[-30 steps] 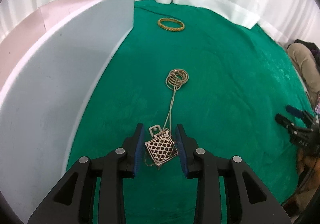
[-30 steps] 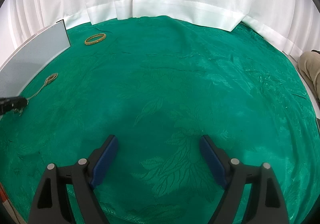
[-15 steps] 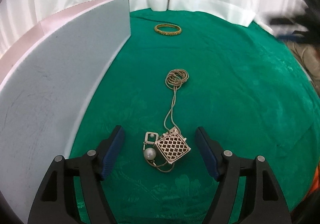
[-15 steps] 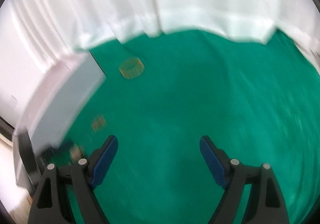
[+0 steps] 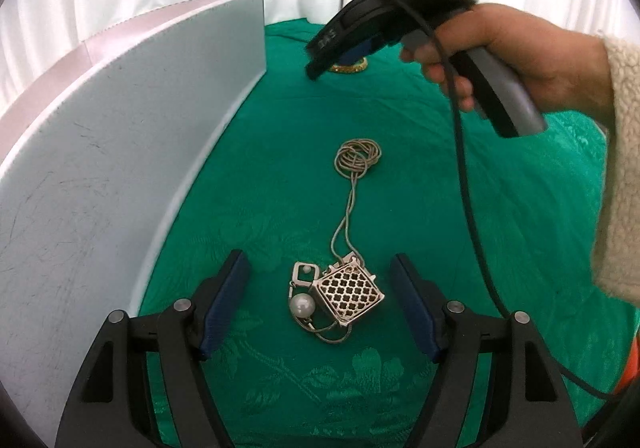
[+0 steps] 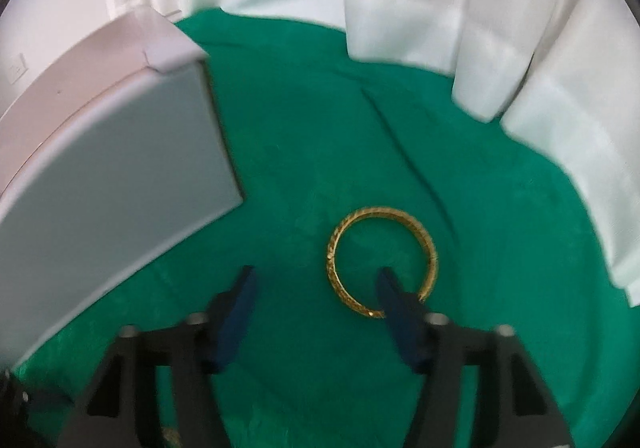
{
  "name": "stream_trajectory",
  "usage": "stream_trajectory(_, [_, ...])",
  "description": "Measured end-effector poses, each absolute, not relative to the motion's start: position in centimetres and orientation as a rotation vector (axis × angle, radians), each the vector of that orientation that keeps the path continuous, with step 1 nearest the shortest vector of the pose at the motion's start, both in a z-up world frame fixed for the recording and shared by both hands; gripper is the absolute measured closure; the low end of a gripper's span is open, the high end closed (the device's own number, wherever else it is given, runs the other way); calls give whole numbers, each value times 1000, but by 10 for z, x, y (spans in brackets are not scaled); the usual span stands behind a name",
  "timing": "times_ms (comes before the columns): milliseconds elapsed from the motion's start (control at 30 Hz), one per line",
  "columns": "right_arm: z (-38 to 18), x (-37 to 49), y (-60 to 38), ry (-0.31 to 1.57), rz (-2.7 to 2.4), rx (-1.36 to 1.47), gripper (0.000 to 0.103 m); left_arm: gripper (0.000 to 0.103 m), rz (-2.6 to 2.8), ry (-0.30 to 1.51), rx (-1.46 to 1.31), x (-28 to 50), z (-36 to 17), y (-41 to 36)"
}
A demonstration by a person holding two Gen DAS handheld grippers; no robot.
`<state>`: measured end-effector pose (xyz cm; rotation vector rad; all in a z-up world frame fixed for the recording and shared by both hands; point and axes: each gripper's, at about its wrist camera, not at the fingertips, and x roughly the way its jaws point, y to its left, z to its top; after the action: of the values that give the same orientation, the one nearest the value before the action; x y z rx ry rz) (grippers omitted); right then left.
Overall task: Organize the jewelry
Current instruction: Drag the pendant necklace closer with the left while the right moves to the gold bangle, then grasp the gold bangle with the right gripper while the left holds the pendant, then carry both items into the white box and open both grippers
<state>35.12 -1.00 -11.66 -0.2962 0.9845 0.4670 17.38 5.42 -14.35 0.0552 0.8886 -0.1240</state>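
A necklace with a lattice square pendant [image 5: 349,294], a pearl [image 5: 302,304] and a coiled chain [image 5: 357,156] lies on the green cloth. My left gripper [image 5: 320,298] is open, with the pendant between its fingers, untouched. A gold bangle [image 6: 382,260] lies flat on the cloth farther back. My right gripper [image 6: 316,298] is open just above it, its right fingertip [image 6: 390,288] inside the ring; in the left wrist view the right gripper [image 5: 320,65] mostly hides the bangle [image 5: 349,67].
A white box [image 5: 120,151] stands along the left, close to both grippers; it also shows in the right wrist view [image 6: 104,175]. White curtains [image 6: 400,7] ring the green cloth [image 5: 460,207]. The person's hand [image 5: 520,59] and a cable [image 5: 468,207] cross above the necklace.
My left gripper has opened and let go of the pendant, which now lies on the cloth. My right gripper has swung across to the far left and down over the bangle.
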Motion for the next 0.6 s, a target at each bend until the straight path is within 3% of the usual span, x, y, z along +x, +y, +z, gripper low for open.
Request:
stream_trajectory(33, [-117, 350, -13, 990, 463, -276, 93, 35, -114, 886, 56, 173, -143, 55])
stream_trajectory(67, [-116, 347, -18, 1001, 458, -259, 94, 40, -100, 883, 57, 172, -143, 56])
stream_trajectory(133, [-113, 338, -24, 1004, 474, -241, 98, 67, -104, 879, 60, 169, -140, 57])
stream_trajectory(333, [-93, 265, -83, 985, 558, -80, 98, 68, -176, 922, -96, 153, -129, 71])
stream_trajectory(600, [-78, 169, -147, 954, 661, 152, 98, 68, -247, 838, -302, 120, -62, 91])
